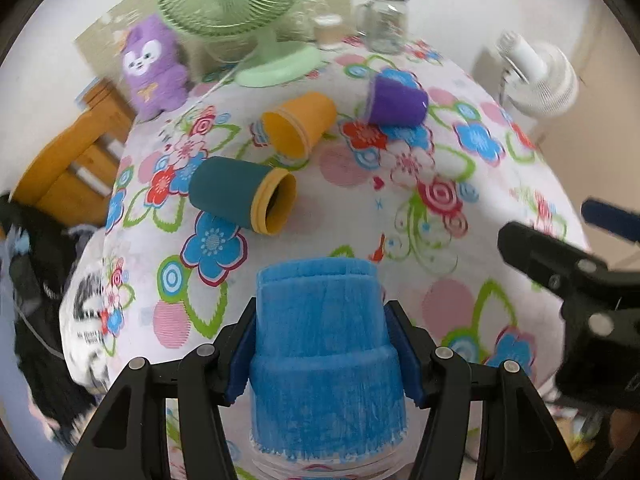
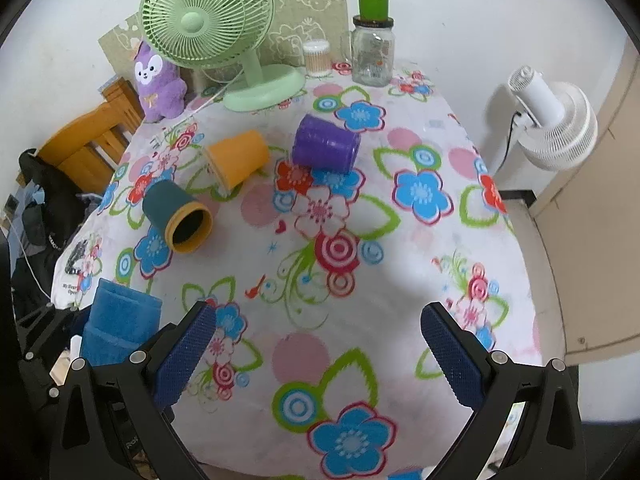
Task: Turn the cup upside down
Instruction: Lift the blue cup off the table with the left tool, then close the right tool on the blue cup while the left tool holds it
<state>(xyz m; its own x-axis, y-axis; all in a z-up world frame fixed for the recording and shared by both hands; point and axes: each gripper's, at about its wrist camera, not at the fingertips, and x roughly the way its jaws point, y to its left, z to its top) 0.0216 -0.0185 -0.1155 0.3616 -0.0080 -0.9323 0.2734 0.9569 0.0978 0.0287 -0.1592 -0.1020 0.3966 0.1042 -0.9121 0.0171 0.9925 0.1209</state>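
Note:
My left gripper (image 1: pixel 326 354) is shut on a blue cup (image 1: pixel 324 356), held with its base up and rim down near the table's front left edge; it also shows in the right wrist view (image 2: pixel 116 320). My right gripper (image 2: pixel 320 354) is open and empty above the flowered tablecloth (image 2: pixel 400 288). A teal cup (image 2: pixel 176 216) with a yellow rim, an orange cup (image 2: pixel 238 158) and a purple cup (image 2: pixel 326 144) lie on their sides further back.
A green desk fan (image 2: pixel 208 24), a purple plush toy (image 2: pixel 158 82), a glass jar with a green lid (image 2: pixel 372 46) and a small container (image 2: pixel 317 58) stand at the back. A white fan (image 2: pixel 554 124) stands right of the table, a wooden chair (image 2: pixel 92 140) left.

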